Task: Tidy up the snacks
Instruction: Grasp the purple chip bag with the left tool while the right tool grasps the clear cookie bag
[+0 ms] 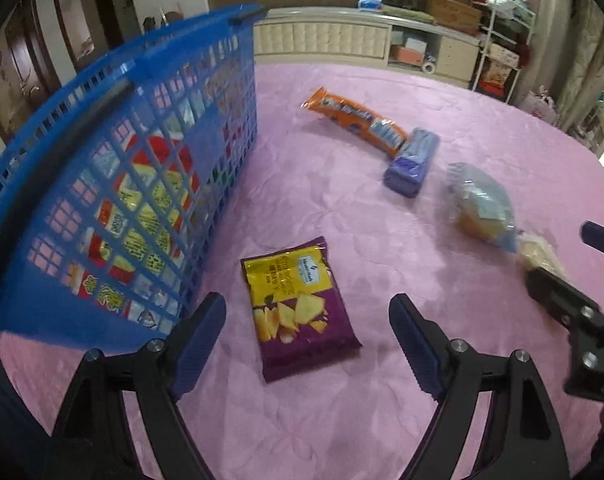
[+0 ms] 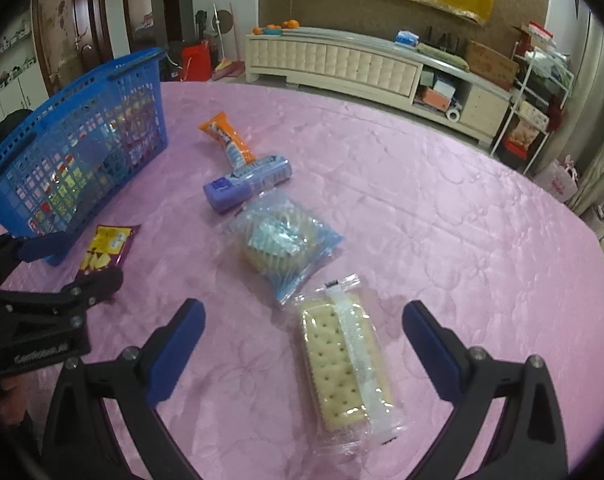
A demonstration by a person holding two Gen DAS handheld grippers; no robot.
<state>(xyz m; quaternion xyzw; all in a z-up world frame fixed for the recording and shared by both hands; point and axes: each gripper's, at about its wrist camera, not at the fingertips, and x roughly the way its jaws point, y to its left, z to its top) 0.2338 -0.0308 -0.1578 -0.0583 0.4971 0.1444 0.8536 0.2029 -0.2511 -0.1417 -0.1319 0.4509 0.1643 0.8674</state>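
A pink table (image 2: 442, 208) carries everything. At far left the blue basket (image 1: 150, 60) holds a red-and-yellow packet (image 1: 142, 200), blurred behind the mesh. The chip bag (image 1: 298, 308) lies flat, long axis near-to-far, between the left gripper's (image 1: 308, 340) spread, empty fingers. The cracker pack (image 2: 346, 364) lies likewise between the right gripper's (image 2: 304, 344) wide-open fingers. Farther off: a blue-wrapped cake (image 2: 282, 240), a purple pack (image 2: 246, 188) and an orange tube (image 2: 226, 136) angled toward far left, its near end hidden by the purple pack.
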